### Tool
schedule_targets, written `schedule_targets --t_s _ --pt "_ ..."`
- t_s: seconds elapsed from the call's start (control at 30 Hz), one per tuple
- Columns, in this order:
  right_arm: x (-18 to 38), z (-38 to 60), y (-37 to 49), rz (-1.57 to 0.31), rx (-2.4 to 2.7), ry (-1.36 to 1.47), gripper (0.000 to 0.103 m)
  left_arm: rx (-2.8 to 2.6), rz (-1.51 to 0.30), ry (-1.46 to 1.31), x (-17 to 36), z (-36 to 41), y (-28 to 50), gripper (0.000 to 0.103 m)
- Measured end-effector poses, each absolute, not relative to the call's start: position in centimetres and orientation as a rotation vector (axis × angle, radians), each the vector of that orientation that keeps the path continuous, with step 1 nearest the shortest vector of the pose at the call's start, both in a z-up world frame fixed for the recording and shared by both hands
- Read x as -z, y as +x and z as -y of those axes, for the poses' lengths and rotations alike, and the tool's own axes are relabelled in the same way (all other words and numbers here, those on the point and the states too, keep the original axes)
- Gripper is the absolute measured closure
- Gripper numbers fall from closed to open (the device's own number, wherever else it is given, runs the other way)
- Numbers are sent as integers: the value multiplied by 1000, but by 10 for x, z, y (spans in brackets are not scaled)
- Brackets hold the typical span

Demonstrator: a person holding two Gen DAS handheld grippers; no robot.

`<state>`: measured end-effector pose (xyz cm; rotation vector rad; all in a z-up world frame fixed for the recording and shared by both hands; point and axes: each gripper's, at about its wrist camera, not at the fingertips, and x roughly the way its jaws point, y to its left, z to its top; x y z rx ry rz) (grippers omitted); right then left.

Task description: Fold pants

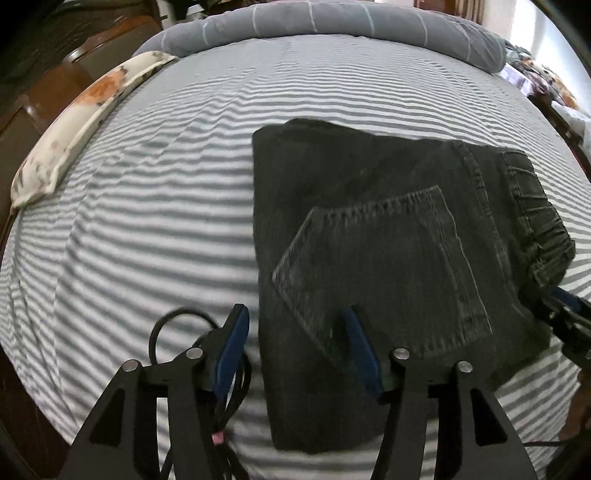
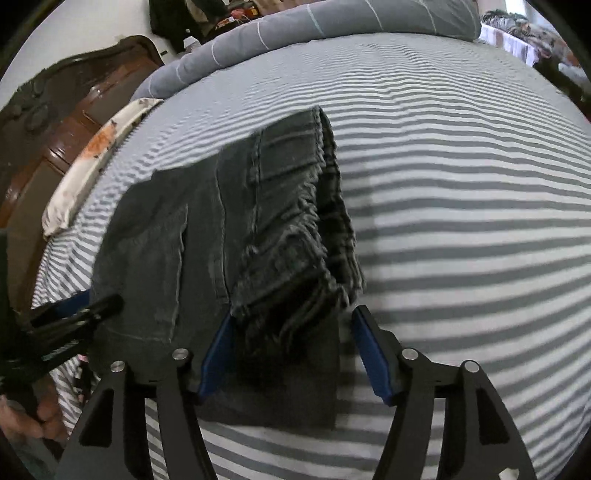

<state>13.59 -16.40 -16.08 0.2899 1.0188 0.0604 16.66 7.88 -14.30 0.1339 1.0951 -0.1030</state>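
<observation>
Dark grey jeans (image 1: 388,240) lie folded into a compact rectangle on the striped bed sheet (image 1: 147,184), back pocket up and waistband at the right. My left gripper (image 1: 295,314) is open and empty, its jaws straddling the fold's left near edge. The right gripper shows at the right edge of the left wrist view (image 1: 569,310). In the right wrist view the jeans (image 2: 229,236) show their gathered waistband toward me. My right gripper (image 2: 291,317) is open over the waistband's near corner, gripping nothing. The left gripper shows at the left edge of that view (image 2: 74,310).
A grey quilt with thin white lines (image 1: 332,22) is rolled along the far side of the bed. A floral pillow (image 1: 74,122) lies along the left edge by the wooden headboard (image 2: 74,103). A black cable (image 1: 166,325) loops beside my left gripper.
</observation>
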Motion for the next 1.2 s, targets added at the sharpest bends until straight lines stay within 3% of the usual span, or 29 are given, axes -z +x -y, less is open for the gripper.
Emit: schedule_targets --t_s 0.37,0.63,0.7,1.2 --pt "130 145 125 -1011 24 178 34 56 -1041 115 104 -90 99 39" --pt "76 125 70 -907 48 89 7 70 -946 82 62 -95 48 24" --pt "69 126 54 -903 49 88 4 61 -923 75 54 -96 36 19" --pt "47 101 3 -875 34 43 1 28 -861 46 24 -103 -8 15"
